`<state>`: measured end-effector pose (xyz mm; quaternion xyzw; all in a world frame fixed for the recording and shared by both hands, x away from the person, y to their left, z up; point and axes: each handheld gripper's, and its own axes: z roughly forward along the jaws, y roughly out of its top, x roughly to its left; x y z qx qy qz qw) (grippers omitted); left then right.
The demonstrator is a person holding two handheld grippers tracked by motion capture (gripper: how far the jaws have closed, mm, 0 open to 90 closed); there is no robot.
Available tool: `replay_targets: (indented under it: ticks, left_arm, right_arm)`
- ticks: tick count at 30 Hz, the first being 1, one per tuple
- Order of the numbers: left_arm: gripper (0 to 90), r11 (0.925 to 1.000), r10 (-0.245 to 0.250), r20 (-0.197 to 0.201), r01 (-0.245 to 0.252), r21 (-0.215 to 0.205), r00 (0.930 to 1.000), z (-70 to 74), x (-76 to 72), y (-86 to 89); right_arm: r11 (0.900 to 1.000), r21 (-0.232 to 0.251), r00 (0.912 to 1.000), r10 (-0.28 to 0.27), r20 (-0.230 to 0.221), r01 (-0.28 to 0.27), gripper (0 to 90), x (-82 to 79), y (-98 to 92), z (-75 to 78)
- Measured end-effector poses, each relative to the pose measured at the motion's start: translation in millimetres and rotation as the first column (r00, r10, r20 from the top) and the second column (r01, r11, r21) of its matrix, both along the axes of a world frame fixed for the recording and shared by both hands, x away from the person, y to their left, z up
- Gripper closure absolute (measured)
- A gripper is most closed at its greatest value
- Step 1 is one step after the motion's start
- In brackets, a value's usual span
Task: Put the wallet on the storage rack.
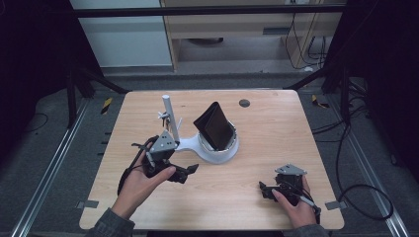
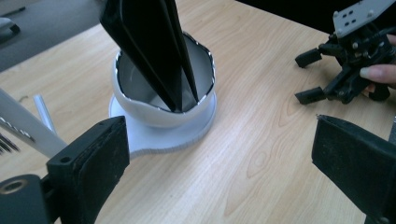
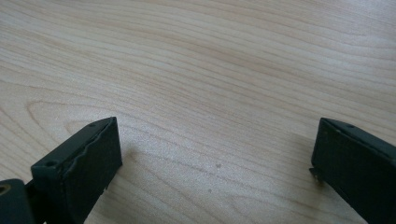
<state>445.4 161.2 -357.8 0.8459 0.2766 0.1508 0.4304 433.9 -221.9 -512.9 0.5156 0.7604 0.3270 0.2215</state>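
Two grippers, left [image 1: 185,170] and right [image 1: 269,191], rest wide open near the white bowl [image 1: 220,150] holding a black wallet [image 1: 213,126].

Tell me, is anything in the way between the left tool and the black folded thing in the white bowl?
Nothing visible is. The left tool is open and faces the black wallet-like thing standing tilted in the white bowl, with bare wooden table between them. The white post stands off to the side.
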Motion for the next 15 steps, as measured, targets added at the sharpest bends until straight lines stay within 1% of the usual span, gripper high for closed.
replay_targets:
  ticks: [5,8,12,15]
  left_arm:
    - [4.4,0.9999,0.008,-0.021,-0.008,0.013,0.9997,-15.6,-1.7,2.3]
    - [4.5,0.9991,0.012,-0.03,-0.011,0.04,0.9995,-27.0,-3.0,3.8]
    - [4.6,0.9982,0.026,-0.051,-0.023,0.055,0.9983,-41.4,-3.2,7.2]
    - [4.7,0.9967,0.038,-0.062,-0.034,0.074,0.9973,-52.0,-1.8,10.6]
  right_arm:
    - [1.0,0.001,1.0,-0.001,0.0,0.001,1.8,-0.1,0.1,0.0]
    - [1.0,0.001,1.0,-0.001,0.0,0.001,1.8,-0.1,0.1,0.0]
    - [1.0,0.001,1.0,-0.001,-0.001,0.001,1.8,-0.1,0.0,0.0]
    - [1.0,0.001,1.0,-0.001,-0.001,0.001,1.8,-0.1,0.1,0.1]
